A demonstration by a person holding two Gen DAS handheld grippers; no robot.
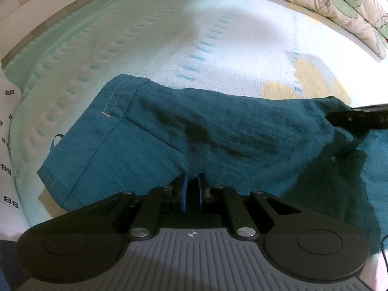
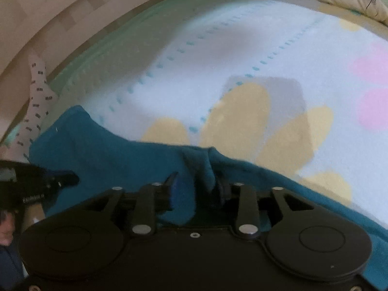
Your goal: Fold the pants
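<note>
Both claws were mine: left gripper (image 1: 192, 189) pinched tight on the teal pants (image 1: 169, 135), which lay across the flowered bedspread (image 1: 218, 48); right gripper (image 2: 197, 191) stood half-parted around a raised fold, its pads not clearly pressing.

A floral pillow (image 1: 339, 2) lies on a flower-patterned blanket (image 1: 218, 36).
</note>
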